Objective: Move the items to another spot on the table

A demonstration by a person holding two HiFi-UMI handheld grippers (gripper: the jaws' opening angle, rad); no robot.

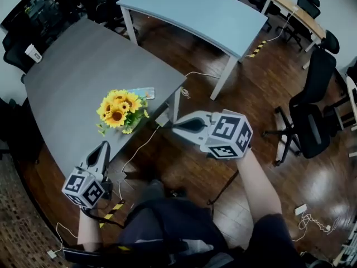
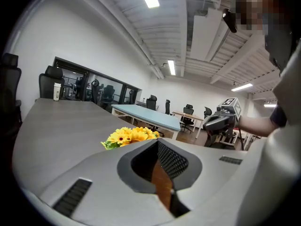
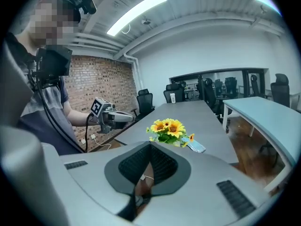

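Note:
A bunch of yellow sunflowers lies near the front corner of the grey table, with a flat light-blue packet just behind it. My left gripper hangs shut and empty off the table's near edge, below and left of the flowers. In the air over the floor, right of the table corner, my right gripper is shut and empty. The left gripper view looks over the shut jaws at the sunflowers. In the right gripper view the sunflowers and the packet lie ahead.
A white cup stands at the table's far end. A light-blue table stands behind, with black office chairs to the right. Cables hang from the table corner and run across the wooden floor.

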